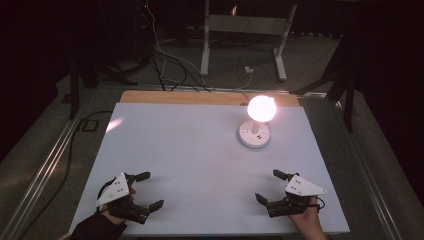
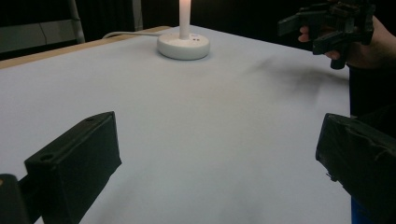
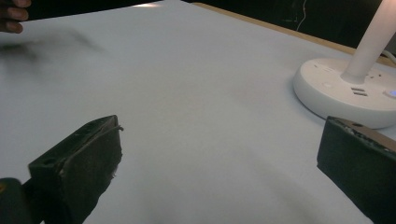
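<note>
Left gripper [image 1: 148,190]: jaws wide, empty | right gripper [image 1: 266,186]: jaws wide, empty | lamp [image 1: 254,134]: ahead of right gripper, lit, no legible writing

light: dim room, one lit lamp [image 1: 260,108] | glare: bulb blown out white, flare streak left of lamp | shadows: soft smudges on white table [image 1: 200,150] near lamp | focus: close jaws soft, surroundings beyond lamp black

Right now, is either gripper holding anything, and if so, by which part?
Nothing is held. The left gripper and the right gripper both stand open over the white table, with nothing between their jaws. The lamp stands apart, untouched.
</note>
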`<action>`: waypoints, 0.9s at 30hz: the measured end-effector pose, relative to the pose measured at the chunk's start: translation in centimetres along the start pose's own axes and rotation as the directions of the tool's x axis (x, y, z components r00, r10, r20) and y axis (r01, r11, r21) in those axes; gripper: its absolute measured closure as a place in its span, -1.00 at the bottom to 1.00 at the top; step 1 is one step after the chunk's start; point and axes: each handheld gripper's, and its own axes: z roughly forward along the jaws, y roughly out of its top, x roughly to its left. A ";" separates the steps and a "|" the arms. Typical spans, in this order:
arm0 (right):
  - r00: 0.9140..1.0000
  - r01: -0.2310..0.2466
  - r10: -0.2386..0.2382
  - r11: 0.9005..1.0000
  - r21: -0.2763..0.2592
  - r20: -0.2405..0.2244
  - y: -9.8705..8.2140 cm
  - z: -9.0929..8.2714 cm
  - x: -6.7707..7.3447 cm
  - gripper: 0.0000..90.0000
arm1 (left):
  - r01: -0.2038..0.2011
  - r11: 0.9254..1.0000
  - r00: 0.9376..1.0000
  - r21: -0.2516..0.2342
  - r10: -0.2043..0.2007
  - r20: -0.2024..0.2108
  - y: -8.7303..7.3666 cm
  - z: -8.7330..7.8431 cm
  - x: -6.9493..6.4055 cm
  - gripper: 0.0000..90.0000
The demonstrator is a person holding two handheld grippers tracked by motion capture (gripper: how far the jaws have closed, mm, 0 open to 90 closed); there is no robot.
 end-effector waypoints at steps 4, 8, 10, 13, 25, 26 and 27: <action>1.000 -0.012 0.012 1.000 0.006 -0.003 0.1 -0.1 -0.1 -1.00 | -0.002 1.000 1.000 0.004 0.002 0.006 0.0 0.0 0.0 -0.99; 1.000 -0.011 0.011 1.000 0.023 -0.010 0.1 0.1 -0.1 -1.00 | -0.001 1.000 1.000 0.005 0.001 0.013 0.0 0.1 -0.1 -0.99; 1.000 -0.007 0.008 1.000 0.029 -0.007 0.1 0.2 -0.1 -1.00 | -0.001 1.000 1.000 0.006 0.001 0.013 0.0 0.1 -0.1 -0.99; 1.000 -0.001 0.001 0.999 0.036 0.001 0.1 0.3 -0.1 -1.00 | -0.008 1.000 1.000 0.007 0.008 0.014 0.0 0.1 -0.1 -0.99; 1.000 -0.015 0.016 0.998 0.056 -0.010 0.2 0.4 0.1 -1.00 | -0.005 1.000 1.000 0.005 0.005 0.017 0.0 0.1 -0.1 -0.99; 1.000 -0.020 0.021 0.998 0.061 -0.011 0.3 0.4 0.1 -1.00 | -0.004 1.000 1.000 0.004 0.004 0.018 0.0 0.1 -0.2 -0.99; 0.999 -0.026 0.028 0.997 0.069 -0.021 0.3 0.4 0.1 -1.00 | -0.004 1.000 1.000 0.004 0.004 0.018 0.0 0.1 -0.2 -0.99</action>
